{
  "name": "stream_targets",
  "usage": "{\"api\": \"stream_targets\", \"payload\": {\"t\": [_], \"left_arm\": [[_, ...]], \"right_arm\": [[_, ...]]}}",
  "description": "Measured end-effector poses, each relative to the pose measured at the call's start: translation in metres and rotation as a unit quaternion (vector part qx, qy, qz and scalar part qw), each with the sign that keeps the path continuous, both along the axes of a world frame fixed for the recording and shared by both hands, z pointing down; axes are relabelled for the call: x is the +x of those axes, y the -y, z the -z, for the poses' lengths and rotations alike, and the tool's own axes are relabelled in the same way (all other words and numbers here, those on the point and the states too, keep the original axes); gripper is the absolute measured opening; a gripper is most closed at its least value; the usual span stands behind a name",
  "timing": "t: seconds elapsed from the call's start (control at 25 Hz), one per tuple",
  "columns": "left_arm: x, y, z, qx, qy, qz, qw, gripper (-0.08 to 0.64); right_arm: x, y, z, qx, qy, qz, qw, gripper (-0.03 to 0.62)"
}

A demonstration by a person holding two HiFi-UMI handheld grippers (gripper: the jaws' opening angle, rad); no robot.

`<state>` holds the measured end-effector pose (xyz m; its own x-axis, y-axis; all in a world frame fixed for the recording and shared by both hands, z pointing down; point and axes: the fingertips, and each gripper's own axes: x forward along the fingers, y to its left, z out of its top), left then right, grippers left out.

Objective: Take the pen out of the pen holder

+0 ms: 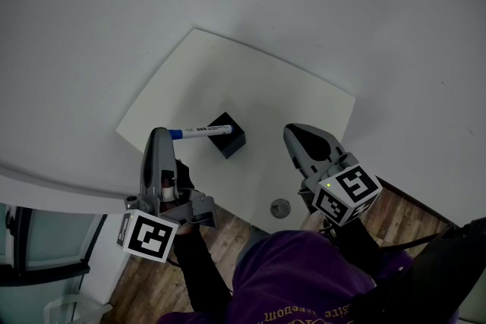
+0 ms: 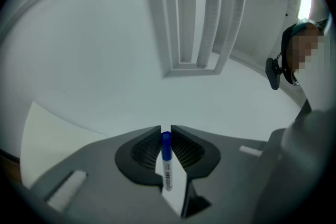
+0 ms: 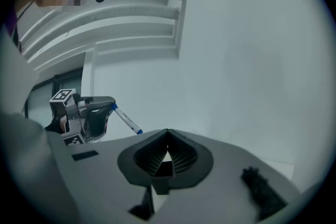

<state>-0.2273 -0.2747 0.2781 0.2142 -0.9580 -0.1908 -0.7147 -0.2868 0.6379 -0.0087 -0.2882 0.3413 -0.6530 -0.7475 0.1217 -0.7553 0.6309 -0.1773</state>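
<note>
The pen (image 1: 199, 131) lies almost level in the air. Its blue cap end is pinched between the jaws of the left gripper (image 1: 160, 136), and its white end reaches over the black pen holder (image 1: 230, 137), which stands near the middle of the white table (image 1: 228, 72). It looks drawn out, though I cannot tell whether the far end has cleared the holder's rim. The step in hand seems to be the lift-away. The next move, I judge, calls for a firm grip while carrying the pen off toward the table's left corner. The right gripper (image 1: 293, 134) hangs nearer the right edge, jaws together on nothing
</note>
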Motion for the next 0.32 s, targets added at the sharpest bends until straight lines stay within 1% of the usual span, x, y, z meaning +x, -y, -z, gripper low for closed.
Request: {"api": "stream_targets", "payload": {"t": [0.32], "left_arm": [[-0.0023, -0.0014, 0.0016, 0.005, -0.001, -0.006, 1.0000, 0.066]], "right_arm": [[-0.0045, -0.0019, -0.0014, 0.000, -0.001, 0.003, 1.000, 0.011]]}}
